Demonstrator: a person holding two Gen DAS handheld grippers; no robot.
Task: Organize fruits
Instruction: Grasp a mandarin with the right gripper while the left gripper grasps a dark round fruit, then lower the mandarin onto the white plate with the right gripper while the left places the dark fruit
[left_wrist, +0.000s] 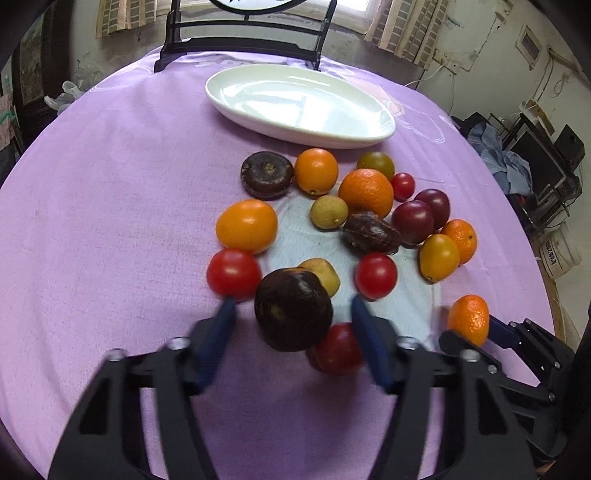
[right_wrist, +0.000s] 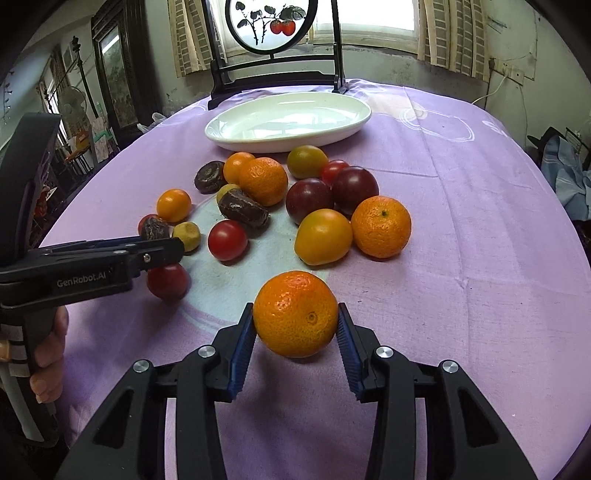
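Note:
Several small fruits lie in a cluster on the purple tablecloth (left_wrist: 110, 184) in front of a white oval plate (left_wrist: 354, 142) that holds nothing. My left gripper (left_wrist: 293, 306) is open, its blue pads either side of a dark brown round fruit (left_wrist: 293, 308) without touching it; a red tomato (left_wrist: 338, 349) lies just under it. My right gripper (right_wrist: 295, 321) is shut on a tangerine (right_wrist: 295, 314), both blue pads against its sides, low over the cloth. That tangerine also shows in the left wrist view (left_wrist: 468, 319).
A black wooden stand with a round painted panel (right_wrist: 271, 26) stands behind the plate (right_wrist: 229, 134). Oranges, red tomatoes, dark plums and brown fruits fill the table's middle. My left gripper (right_wrist: 162, 251) reaches in from the left in the right wrist view. Clutter lies beyond the right edge.

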